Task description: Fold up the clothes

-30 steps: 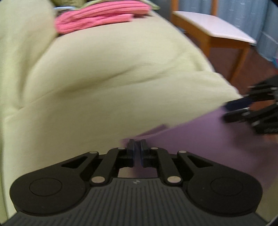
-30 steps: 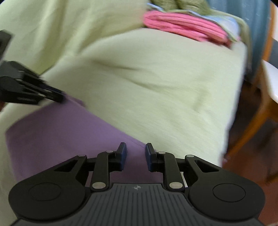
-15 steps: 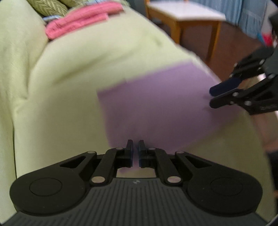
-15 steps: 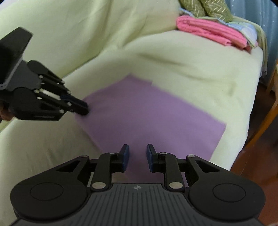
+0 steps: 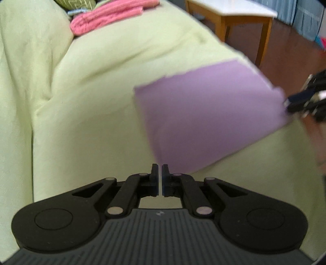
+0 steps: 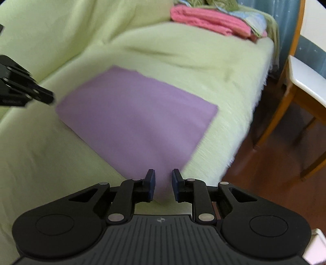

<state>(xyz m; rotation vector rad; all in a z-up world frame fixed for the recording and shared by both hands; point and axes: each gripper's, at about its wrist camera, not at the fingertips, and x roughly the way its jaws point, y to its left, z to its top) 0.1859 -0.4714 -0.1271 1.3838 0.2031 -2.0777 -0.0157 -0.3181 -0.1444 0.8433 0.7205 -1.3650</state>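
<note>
A purple cloth (image 5: 205, 120) (image 6: 134, 120) lies flat as a folded rectangle on the pale green sofa cover (image 5: 85, 106) (image 6: 183, 59). My left gripper (image 5: 160, 170) is shut with nothing between its fingers; the cloth's near corner lies just to its right. Seen from the right wrist, the left gripper (image 6: 38, 95) hovers beside the cloth's left corner. My right gripper (image 6: 163, 176) stands slightly open above the cloth's near corner, gripping nothing. In the left wrist view, the right gripper (image 5: 293, 102) sits at the cloth's right corner.
A stack of folded pink clothes (image 5: 110, 14) (image 6: 209, 18) and a green patterned cushion (image 5: 75, 4) rest at the sofa's far end. A wooden chair with a white seat (image 5: 240, 14) (image 6: 305, 81) stands on the brown floor (image 6: 264, 167) beside the sofa's edge.
Both grippers have pulled back from the purple cloth, which now shows as a whole flat rectangle. The left gripper's fingertips have moved off the cloth's edge.
</note>
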